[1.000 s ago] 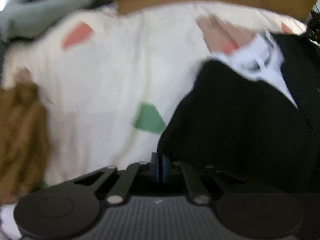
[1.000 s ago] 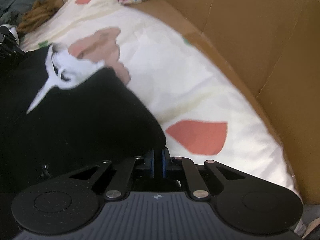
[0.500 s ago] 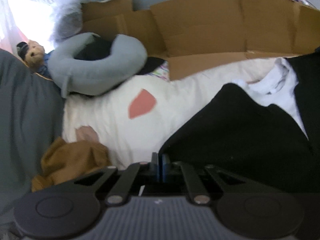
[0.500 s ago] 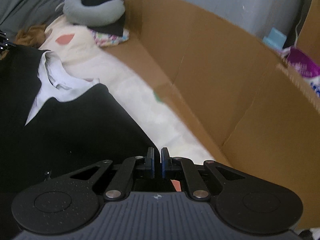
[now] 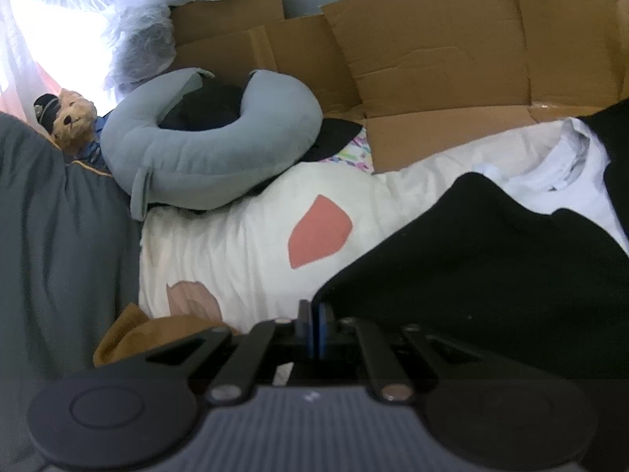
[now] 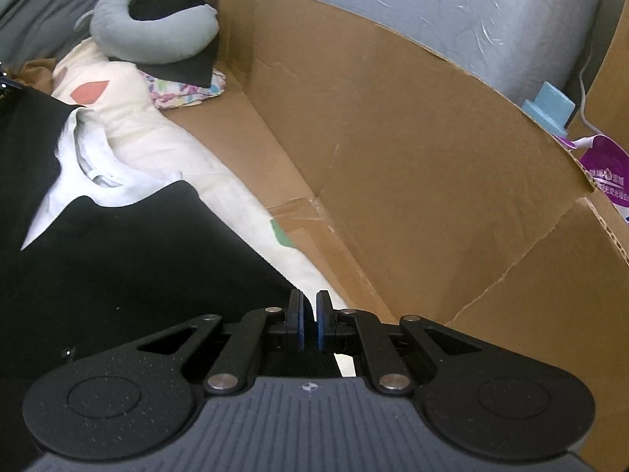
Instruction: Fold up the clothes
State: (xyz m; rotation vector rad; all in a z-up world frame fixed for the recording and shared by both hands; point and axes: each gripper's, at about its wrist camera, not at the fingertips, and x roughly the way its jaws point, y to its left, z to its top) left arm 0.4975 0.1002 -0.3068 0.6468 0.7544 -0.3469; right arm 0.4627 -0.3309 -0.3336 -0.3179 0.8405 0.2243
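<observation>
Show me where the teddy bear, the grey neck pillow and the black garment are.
teddy bear (image 5: 74, 118): left wrist view, on its face.
grey neck pillow (image 5: 212, 165): left wrist view, on its front curve.
black garment (image 6: 129, 267): right wrist view, on its broad middle.

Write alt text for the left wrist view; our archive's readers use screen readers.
The left gripper, jaws shut on the edge of a black garment, holds it over a cream bedspread with coloured patches. Behind lie a grey neck pillow, a teddy bear and cardboard boxes.
</observation>
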